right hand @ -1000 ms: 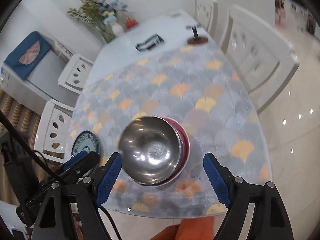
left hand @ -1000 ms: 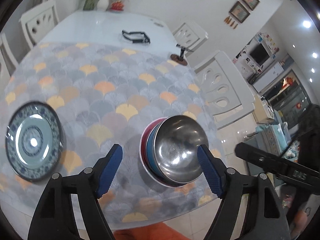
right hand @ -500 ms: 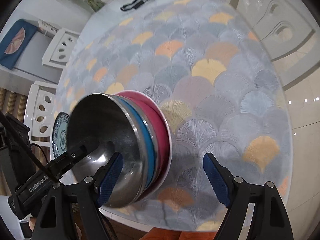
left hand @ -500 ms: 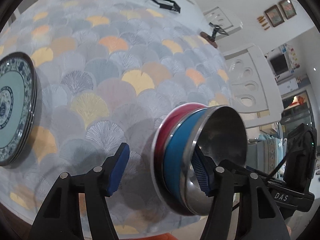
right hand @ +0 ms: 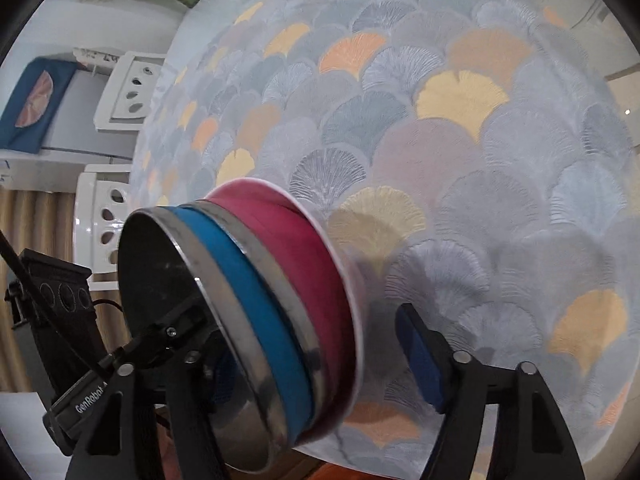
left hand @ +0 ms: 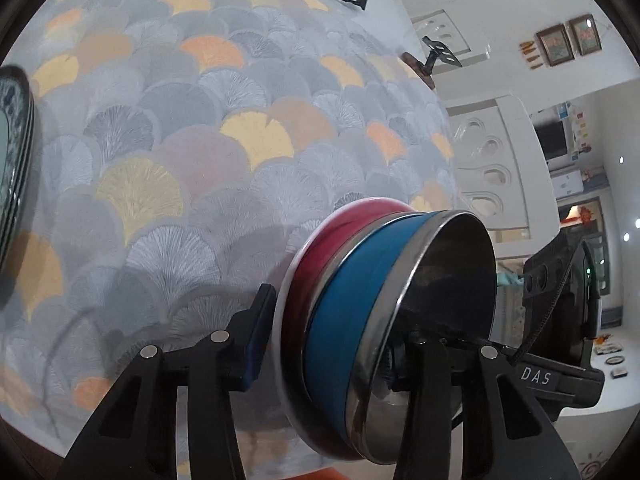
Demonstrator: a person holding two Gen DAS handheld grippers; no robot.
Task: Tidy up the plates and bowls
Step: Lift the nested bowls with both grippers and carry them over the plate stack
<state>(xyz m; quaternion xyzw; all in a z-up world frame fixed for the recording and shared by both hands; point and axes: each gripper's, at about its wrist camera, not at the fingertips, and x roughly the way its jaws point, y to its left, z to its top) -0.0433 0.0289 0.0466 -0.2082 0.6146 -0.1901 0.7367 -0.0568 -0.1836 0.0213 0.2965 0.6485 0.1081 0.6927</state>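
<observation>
straddling stacked bowls, both grippers

Bowl stack between claws; tablecloth beyond.

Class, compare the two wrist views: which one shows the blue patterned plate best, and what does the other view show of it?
The left wrist view, though only barely: the blue patterned plate appears as a cropped sliver at the left edge, on the tablecloth. The right wrist view shows none of it; the stacked bowls fill that side of the picture.

The blue-patterned round plate at nine o'clock is cut off by the frame edge; the left gripper's right fingertip hides inside the nested steel bowl stack.
</observation>
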